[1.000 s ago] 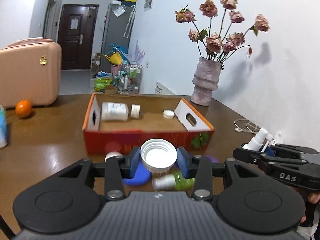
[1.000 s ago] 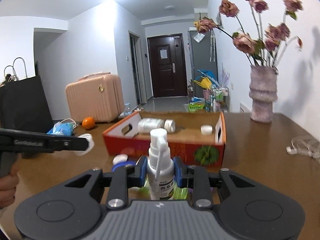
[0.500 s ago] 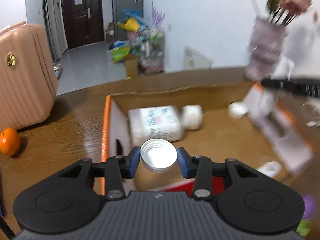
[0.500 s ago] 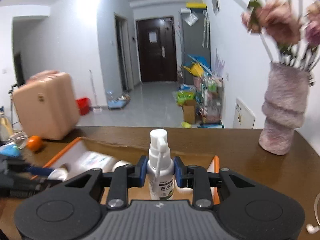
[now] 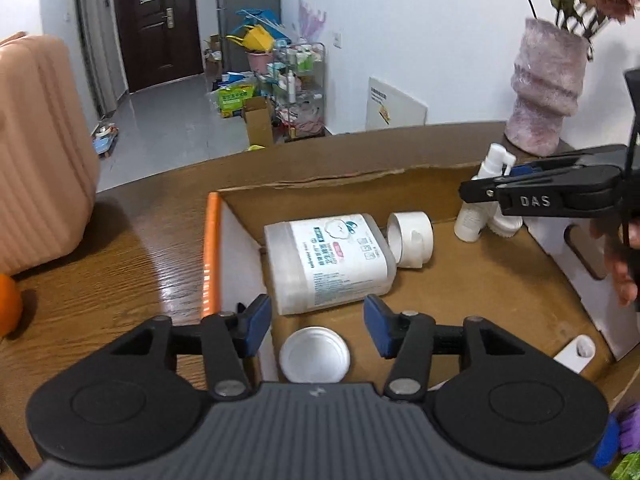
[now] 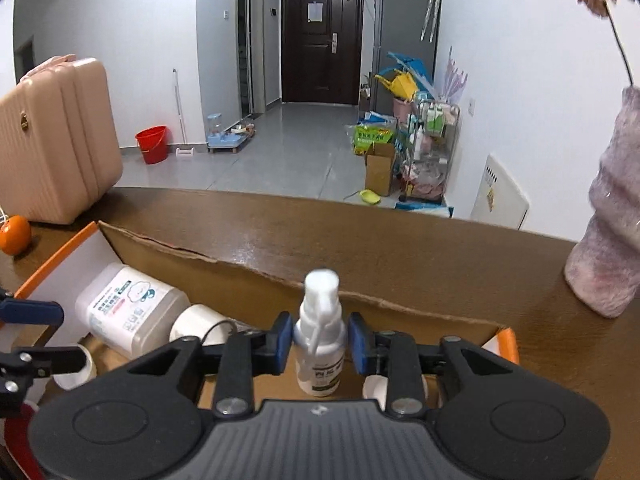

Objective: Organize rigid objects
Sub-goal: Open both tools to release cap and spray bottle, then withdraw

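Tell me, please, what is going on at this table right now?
A person is sorting items into an orange cardboard box. The left gripper has just opened above a round white lid lying in the box. The right gripper has just been opening around an upright white spray bottle.

Both grippers tilt downward. The left gripper (image 5: 316, 326) has just been opening, jaws apart with nothing between them. The right gripper (image 6: 320, 342) has also been opening, jaws flanking a bottle (image 6: 320, 344) loosely.
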Demonstrator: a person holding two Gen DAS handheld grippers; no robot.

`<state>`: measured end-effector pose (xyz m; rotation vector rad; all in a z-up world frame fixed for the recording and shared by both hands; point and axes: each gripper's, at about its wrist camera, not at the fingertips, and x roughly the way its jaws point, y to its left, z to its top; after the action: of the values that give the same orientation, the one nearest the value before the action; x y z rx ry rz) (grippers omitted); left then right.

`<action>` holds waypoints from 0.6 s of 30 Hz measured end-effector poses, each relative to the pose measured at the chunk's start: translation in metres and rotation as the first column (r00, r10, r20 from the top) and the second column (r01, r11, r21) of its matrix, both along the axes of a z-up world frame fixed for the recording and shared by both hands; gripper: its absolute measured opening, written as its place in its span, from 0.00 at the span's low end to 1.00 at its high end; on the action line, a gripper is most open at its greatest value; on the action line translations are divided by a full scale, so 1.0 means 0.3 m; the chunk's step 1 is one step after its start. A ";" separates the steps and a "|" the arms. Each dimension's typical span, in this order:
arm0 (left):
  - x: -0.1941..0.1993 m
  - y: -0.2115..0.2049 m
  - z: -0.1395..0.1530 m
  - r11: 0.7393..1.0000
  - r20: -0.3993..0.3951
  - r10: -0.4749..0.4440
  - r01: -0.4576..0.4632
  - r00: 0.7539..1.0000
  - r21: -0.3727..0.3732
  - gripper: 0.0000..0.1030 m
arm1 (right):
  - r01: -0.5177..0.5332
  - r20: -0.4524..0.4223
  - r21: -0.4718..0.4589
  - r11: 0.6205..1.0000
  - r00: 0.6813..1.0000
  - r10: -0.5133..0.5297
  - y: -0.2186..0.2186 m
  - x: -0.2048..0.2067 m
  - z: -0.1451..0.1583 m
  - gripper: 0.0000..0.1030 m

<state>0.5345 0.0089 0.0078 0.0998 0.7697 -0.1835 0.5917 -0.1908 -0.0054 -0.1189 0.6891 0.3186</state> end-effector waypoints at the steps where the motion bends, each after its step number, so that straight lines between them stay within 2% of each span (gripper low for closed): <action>1: -0.012 0.009 0.012 1.000 0.005 0.008 -0.008 1.000 -0.007 0.55 | 0.003 0.011 -0.005 1.000 1.000 -0.003 0.002 -0.010 0.012 0.39; 3: -0.053 0.031 0.045 1.000 0.025 0.024 -0.023 0.999 -0.018 0.58 | 0.007 0.029 -0.004 1.000 1.000 -0.007 0.000 -0.041 0.042 0.51; 7: -0.173 0.072 0.122 0.996 0.064 0.066 -0.062 0.996 -0.061 0.65 | 0.009 0.071 0.009 1.000 0.997 -0.010 -0.051 -0.146 0.135 0.52; 12: -0.403 0.088 0.226 0.991 0.149 0.106 -0.092 0.983 -0.092 0.71 | 0.015 0.121 0.035 0.999 0.992 -0.019 -0.151 -0.339 0.251 0.58; 18: -0.761 0.070 0.298 0.986 0.276 0.144 -0.113 0.950 -0.125 0.81 | -0.010 0.232 0.053 0.999 0.973 -0.003 -0.217 -0.690 0.342 0.65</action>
<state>0.3061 0.0297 0.0972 -0.0267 0.4759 -0.0836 0.3847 -0.2558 0.0972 -0.1040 0.4486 0.3208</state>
